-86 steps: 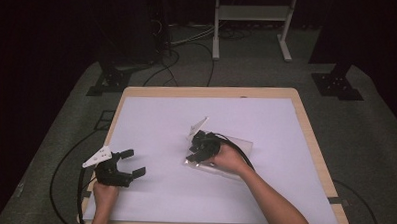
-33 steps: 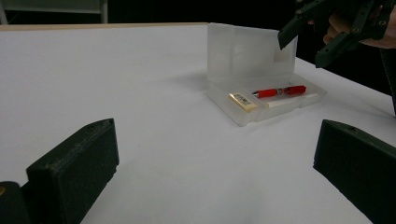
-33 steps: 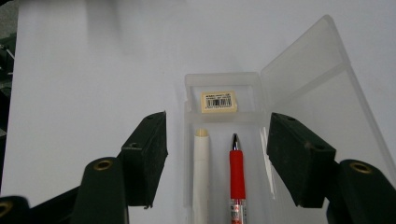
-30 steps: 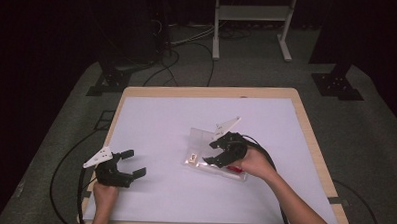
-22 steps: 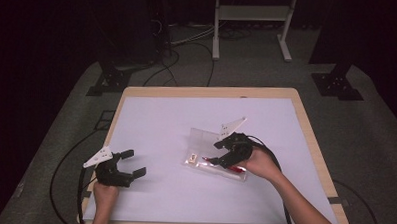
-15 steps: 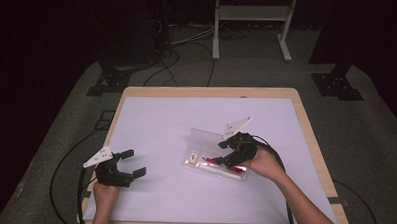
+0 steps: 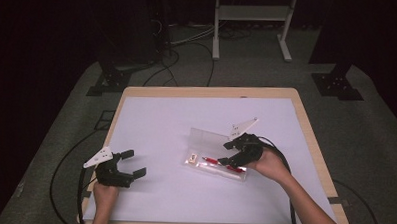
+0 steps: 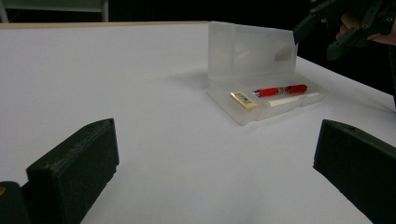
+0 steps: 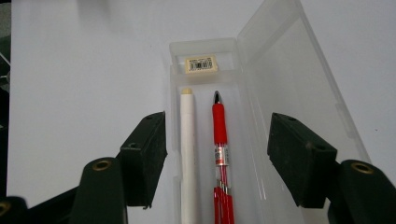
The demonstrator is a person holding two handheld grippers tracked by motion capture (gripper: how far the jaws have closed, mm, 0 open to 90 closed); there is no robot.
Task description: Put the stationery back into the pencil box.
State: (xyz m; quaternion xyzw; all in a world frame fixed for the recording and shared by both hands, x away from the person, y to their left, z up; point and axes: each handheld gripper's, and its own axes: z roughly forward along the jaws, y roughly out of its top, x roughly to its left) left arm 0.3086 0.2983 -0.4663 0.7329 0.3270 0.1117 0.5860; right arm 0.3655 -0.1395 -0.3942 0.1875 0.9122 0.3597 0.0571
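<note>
Two black jaws of my right gripper [image 9: 217, 163] stand spread wide, one on each side of the open clear pencil case [image 9: 289, 93], pinching nothing. Between them, inside the case's tray, I see a red pen [image 9: 220, 144] and a white stick [image 9: 188, 154] lying side by side along its length, with a small yellowish eraser [image 9: 201, 64] across the far end. The lid stands raised along one long side.

From the high view, my right gripper [image 7: 230, 152] hovers over the near-right end of the case [image 7: 210, 142], which sits right of the middle of the white table [image 7: 161, 120]. The red pen [image 7: 212, 161] and eraser [image 7: 191, 157] show in the tray.

My left gripper [image 7: 132, 163] sits well apart, near the table's front-left corner, its jaws also spread with nothing between them. Along its jaws I see the case [image 8: 252, 51] across the table, lid upright, red pen [image 8: 278, 90] and eraser [image 8: 243, 100] inside, and the right gripper [image 8: 345, 23] just beyond it.
</note>
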